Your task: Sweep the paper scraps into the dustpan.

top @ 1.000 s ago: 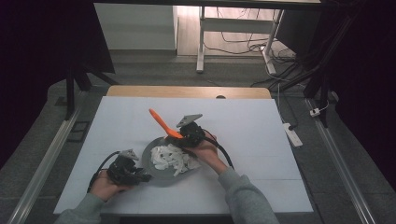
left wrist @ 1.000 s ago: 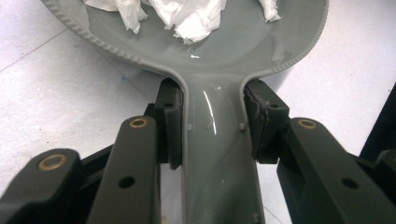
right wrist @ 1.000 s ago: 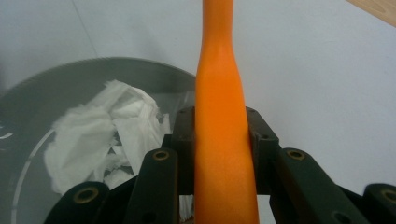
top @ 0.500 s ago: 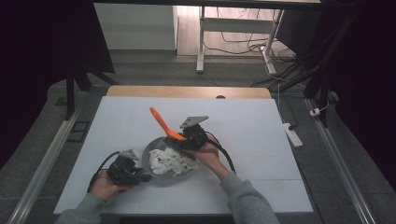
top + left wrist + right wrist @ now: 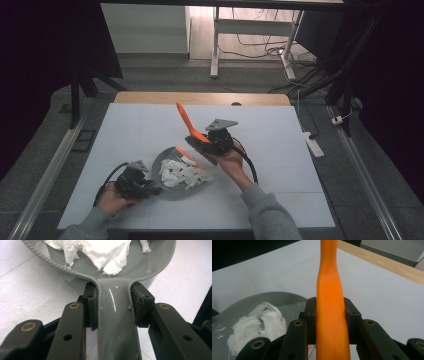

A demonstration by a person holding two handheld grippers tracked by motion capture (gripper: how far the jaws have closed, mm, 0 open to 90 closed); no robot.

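A grey dustpan (image 5: 161,161) lies on the white table and holds several scraps of white paper (image 5: 182,173). My left gripper (image 5: 150,190) is shut on its handle (image 5: 116,325); the pads press both sides just below the pan's rim (image 5: 155,268), with the paper (image 5: 100,252) beyond. Just past the pan's far right edge, my right gripper (image 5: 207,142) is shut on an orange tool (image 5: 184,117). The tool's long end slants up and left, and its lower end (image 5: 184,151) dips towards the pan. The orange handle (image 5: 329,292) rises between the right gripper's (image 5: 329,312) jaws, above the pan (image 5: 277,297).
A white sheet (image 5: 280,165) covers the table, with a wooden strip (image 5: 200,97) along the far edge. A white power strip (image 5: 313,145) lies just off the right edge. Metal rails (image 5: 50,165) run along both sides. A desk frame (image 5: 216,45) and cables stand behind.
My right gripper has lifted and shifted a little to the right with the orange tool. The left gripper and the dustpan have stayed put.
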